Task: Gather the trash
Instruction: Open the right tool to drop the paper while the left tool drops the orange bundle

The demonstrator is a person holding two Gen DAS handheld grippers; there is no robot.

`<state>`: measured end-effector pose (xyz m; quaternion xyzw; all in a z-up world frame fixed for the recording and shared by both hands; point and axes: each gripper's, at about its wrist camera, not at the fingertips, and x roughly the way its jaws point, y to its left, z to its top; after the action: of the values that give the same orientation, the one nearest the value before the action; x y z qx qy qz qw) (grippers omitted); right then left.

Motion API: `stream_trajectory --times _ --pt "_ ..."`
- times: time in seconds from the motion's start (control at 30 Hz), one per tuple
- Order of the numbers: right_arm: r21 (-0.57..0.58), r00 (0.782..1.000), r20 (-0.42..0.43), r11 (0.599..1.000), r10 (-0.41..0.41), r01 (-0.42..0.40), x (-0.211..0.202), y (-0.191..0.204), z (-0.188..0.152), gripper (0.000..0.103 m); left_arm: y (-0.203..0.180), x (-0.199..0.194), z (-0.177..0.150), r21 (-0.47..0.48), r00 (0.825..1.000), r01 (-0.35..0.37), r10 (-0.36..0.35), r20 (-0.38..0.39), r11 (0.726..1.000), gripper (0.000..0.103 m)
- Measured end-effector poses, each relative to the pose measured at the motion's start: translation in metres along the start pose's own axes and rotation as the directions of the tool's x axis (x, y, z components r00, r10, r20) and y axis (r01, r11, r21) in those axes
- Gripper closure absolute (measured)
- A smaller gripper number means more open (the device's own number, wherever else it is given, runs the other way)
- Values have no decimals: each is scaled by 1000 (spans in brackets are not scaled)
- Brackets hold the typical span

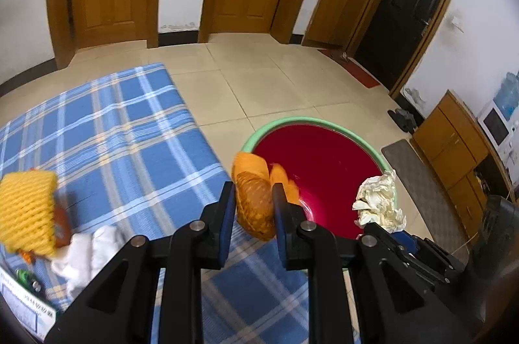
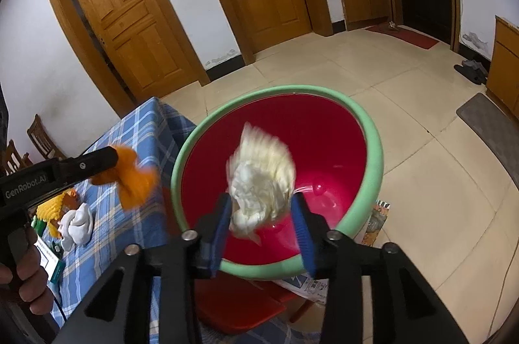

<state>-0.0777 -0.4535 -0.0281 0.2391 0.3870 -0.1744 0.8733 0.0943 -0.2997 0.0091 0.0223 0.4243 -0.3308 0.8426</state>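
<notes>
My left hand-held gripper (image 1: 253, 207) clamps an orange net (image 1: 254, 198) and my right hand-held gripper (image 2: 262, 214), jaws apart, drops crumpled tissue (image 2: 259, 181) over the empty red basin (image 2: 366, 181); foam netting (image 1: 26, 211) and a white wad (image 1: 87, 250) wait on the tabletop (image 1: 129, 133).

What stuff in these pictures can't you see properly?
- Orange peel in the left claw: smeared in the right wrist view.
- Crumpled tissue at the right claw: blurred, so whether the pads grip it is unclear.
- Bucket bottom: partly behind the tissue.
- Printed paper on the tablecloth: cut off, text too small.
</notes>
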Motion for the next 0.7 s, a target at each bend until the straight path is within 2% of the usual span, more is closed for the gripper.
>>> stream_trajectory --times 0.17,0.4,0.7 --pt "15 1000 2 1000 -1 1 4 -2 2 54 -10 11 3 21 1000 17 -17 -18 1000 70" --pt "18 1000 14 1000 3 -4 -2 0 2 52 -12 8 2 16 1000 4 -4 -17 1000 68" --pt "18 999 33 999 30 -30 -15 7 2 46 2 -16 -4 -36 1000 -20 20 7 999 68"
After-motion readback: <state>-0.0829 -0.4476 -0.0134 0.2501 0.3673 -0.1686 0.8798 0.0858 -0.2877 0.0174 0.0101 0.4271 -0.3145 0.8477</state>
